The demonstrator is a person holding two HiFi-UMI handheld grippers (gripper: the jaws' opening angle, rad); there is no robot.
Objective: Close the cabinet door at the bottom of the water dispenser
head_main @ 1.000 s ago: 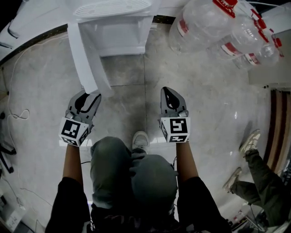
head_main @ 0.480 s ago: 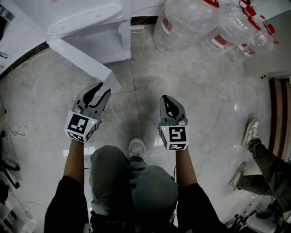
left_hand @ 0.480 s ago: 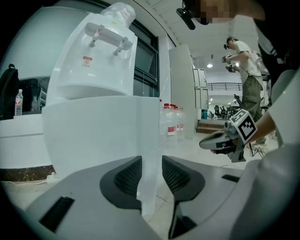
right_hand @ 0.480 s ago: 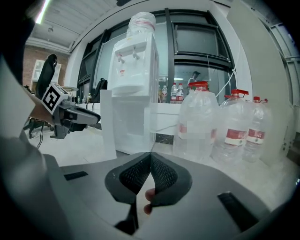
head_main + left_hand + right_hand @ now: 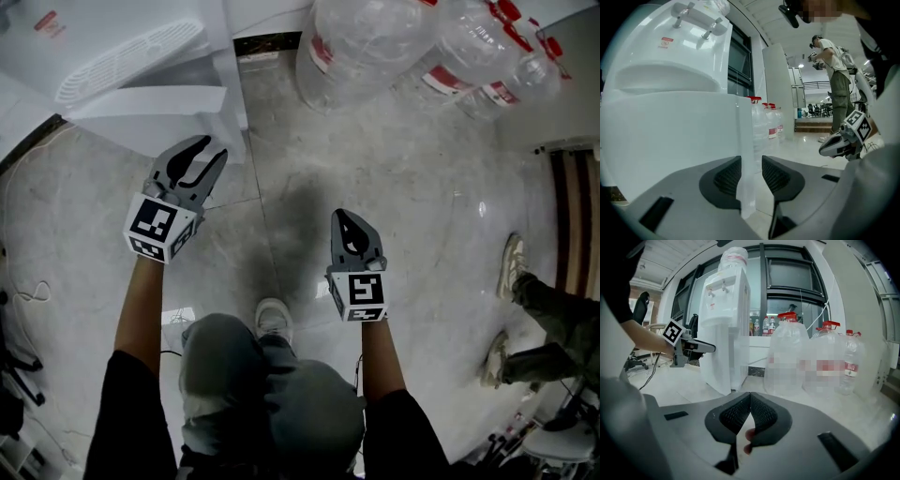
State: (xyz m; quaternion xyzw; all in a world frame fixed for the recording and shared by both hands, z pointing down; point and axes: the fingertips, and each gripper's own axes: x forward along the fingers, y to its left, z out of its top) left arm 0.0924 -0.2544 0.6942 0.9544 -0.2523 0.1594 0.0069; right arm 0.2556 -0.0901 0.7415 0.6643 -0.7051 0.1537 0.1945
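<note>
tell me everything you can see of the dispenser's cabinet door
The cabinet door is a white flat panel, plastic by its look, at the foot of the water dispenser, swung out and not yet shut. Its thin free edge stands upright between the left gripper's fingers, which are apart and have just been closing; contact is unclear.

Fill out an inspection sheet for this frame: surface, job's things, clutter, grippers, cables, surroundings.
Surface: pale, glossy tiled floor.
Job's things: dispenser; its bottom door is partly open.
Clutter: water jugs beside the dispenser.
Grippers: left gripper jaws apart, have just been closing, door edge between them, not clamped; right gripper shut, empty, clear of the door.
Cables: thin white cable on the floor at left.
Surroundings: another person's legs at right.
</note>
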